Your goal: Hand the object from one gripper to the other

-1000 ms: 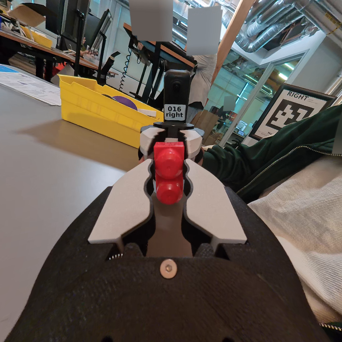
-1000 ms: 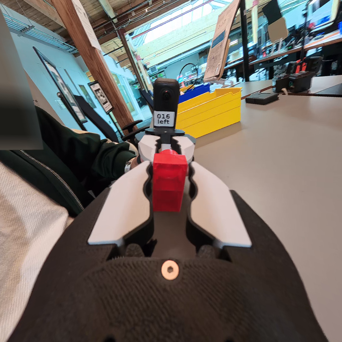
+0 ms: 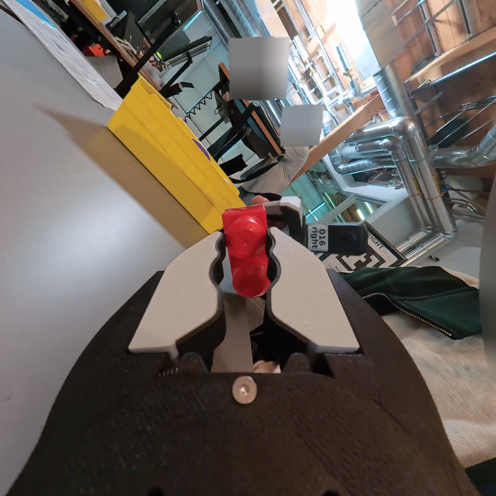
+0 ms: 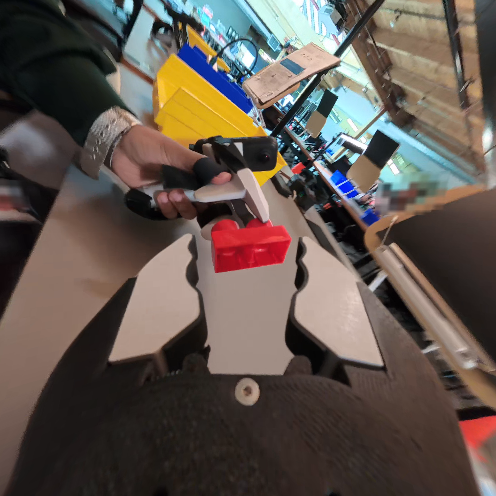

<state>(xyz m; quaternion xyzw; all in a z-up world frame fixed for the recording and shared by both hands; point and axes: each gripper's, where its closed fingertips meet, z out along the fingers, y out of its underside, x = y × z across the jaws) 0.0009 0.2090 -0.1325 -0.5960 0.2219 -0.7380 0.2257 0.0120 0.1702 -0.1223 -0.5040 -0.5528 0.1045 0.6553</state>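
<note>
A red two-stud brick (image 3: 245, 255) sits clamped between the fingers of my left gripper (image 3: 245, 241), studs facing the camera. In the right wrist view the same brick (image 4: 251, 249) hangs crosswise with its hollow underside toward me, held by the left gripper (image 4: 236, 224) in a person's hand (image 4: 150, 161). My right gripper (image 4: 247, 239) is open wide, its fingertips on either side of the brick and not touching it. In the left wrist view, one finger (image 3: 291, 212) of the right gripper shows just behind the brick, turned on its side.
The grey table (image 3: 67, 214) runs along the left. Yellow bins (image 3: 166, 161) stand on it; they also show in the right wrist view (image 4: 204, 112) with a blue bin (image 4: 212, 72) behind. A green sleeve (image 3: 416, 292) and a framed marker board (image 3: 362, 263) are at the right.
My right gripper has opened and let go of the brick, which it gripped together with the left one before. Both grippers have rolled sideways. The left gripper still holds the brick.
</note>
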